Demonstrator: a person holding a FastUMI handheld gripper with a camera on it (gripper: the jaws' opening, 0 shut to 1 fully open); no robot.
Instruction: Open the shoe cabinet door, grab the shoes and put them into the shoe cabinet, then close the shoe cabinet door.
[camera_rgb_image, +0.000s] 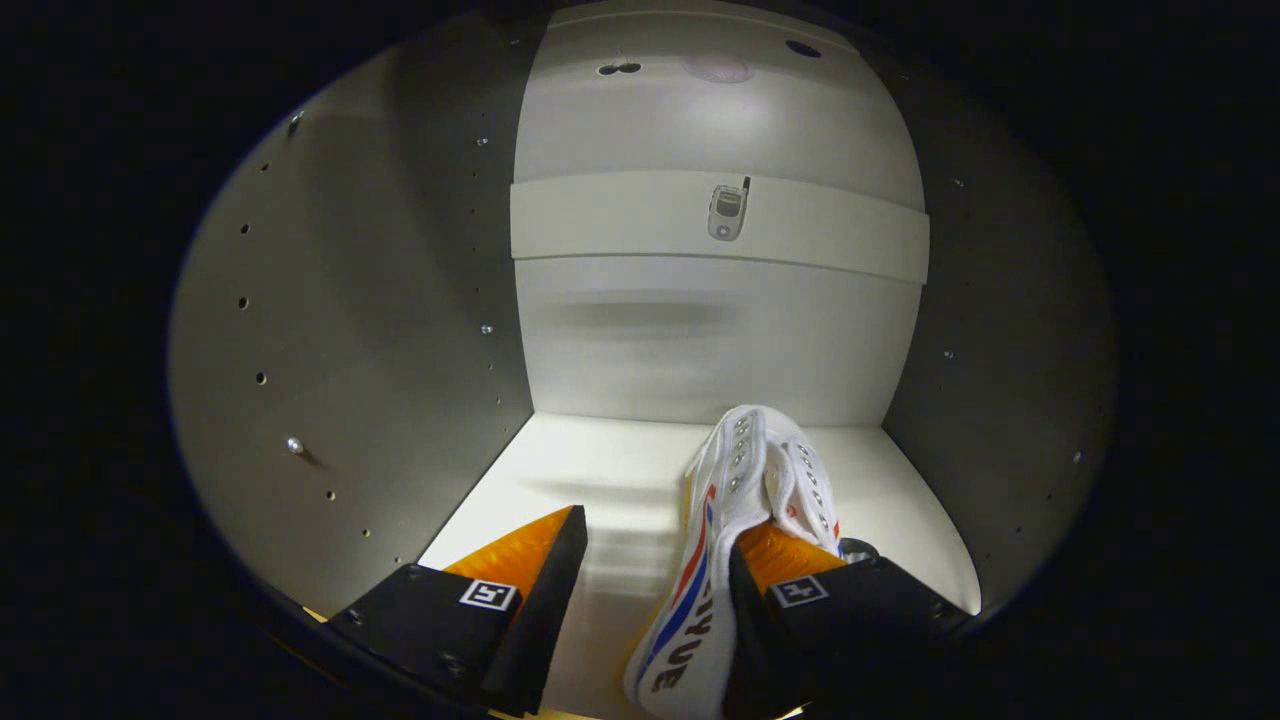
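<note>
Gripper (655, 560) inside shoe cabinet (350, 330), fingers apart, white shoe (735, 500) against right finger only, heel hidden.

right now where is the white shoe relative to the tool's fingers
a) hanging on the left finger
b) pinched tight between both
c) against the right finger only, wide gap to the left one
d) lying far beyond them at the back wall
c: inside the shoe cabinet, the white shoe rests against the right finger of the open tool, while the left finger stands apart from it.

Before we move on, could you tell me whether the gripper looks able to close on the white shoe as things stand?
Probably yes: the gripper is open, and the white shoe lies against one finger with a gap to the other.
</note>
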